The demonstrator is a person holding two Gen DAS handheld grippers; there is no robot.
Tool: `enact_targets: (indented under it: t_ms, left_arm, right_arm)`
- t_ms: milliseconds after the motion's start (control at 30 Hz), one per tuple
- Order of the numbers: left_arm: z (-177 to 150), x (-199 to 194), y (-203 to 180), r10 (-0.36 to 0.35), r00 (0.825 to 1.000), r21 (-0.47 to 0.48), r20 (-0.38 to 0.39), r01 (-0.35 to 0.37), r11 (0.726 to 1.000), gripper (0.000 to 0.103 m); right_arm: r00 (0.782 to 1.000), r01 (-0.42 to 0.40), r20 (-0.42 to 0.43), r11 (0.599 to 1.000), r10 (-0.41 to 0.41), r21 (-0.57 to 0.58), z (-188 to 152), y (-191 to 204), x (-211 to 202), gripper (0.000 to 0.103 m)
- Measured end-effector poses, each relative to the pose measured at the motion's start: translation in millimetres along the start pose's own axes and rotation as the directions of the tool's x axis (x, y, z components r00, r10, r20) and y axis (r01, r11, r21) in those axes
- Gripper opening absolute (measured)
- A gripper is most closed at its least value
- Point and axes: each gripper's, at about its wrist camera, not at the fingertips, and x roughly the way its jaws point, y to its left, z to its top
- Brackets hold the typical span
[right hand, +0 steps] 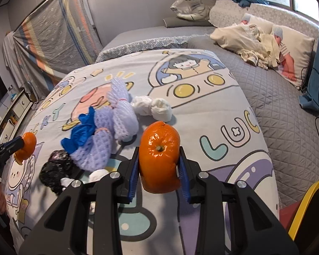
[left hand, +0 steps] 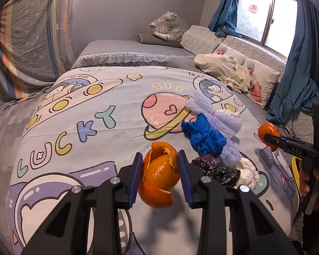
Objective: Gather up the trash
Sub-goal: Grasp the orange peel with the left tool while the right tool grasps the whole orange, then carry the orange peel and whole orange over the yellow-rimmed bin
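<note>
The left gripper [left hand: 160, 174] has its 2 blue pads closed to a narrow gap on a curled orange peel [left hand: 159, 175], which fills the space between the jaws and is lifted clear of the cartoon bedspread [left hand: 91, 114]. Just right of the right-hand jaw lies a crumpled black plastic bag [left hand: 219, 171], with a white tissue wad [left hand: 247, 173] touching it on its far side. Ahead of the jaws and to the right sit a blue glove [left hand: 204, 137] and a lilac foam net [left hand: 221, 120], pressed together in 1 heap.

Further right, the right gripper [right hand: 159, 167] is likewise drawn in to a narrow gap, its pads pressing both flanks of a second orange peel [right hand: 159, 157] (stem scar facing the camera), held above the cover. From its own camera the heap lies left of the jaws: black bag [right hand: 53, 170] nearest, foam net [right hand: 108, 136] and glove [right hand: 83, 131] beyond it, 2 white tissue balls [right hand: 153, 106] straight ahead. A yellow-rimmed bin [right hand: 308, 199] shows at the lower right, beside the bed.
</note>
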Motion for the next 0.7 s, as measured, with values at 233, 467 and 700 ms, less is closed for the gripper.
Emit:
enact_targets:
  t_ms: [233, 467, 700]
  left_arm:
    - [5, -15, -8, -0.006, 1.000, -0.006, 0.027, 0.006, 1.000, 0.032]
    - [18, -25, -39, -0.021, 0.998, 0.025, 0.052, 0.020, 0.999, 0.032]
    - [29, -22, -92, -0.073, 0.996, 0.081, 0.057, 0.069, 0.994, 0.032]
  right_arm:
    - [1.000, -0.016, 0.026, 1.000, 0.016, -0.002, 2, 1, -18, 0.031]
    - [0.997, -0.014, 0.073, 1.000, 0.013, 0.010, 2, -15, -44, 0.031]
    - [0.994, 0.008, 0.109, 0.999, -0.014, 0.049, -2, -46, -66, 0.032]
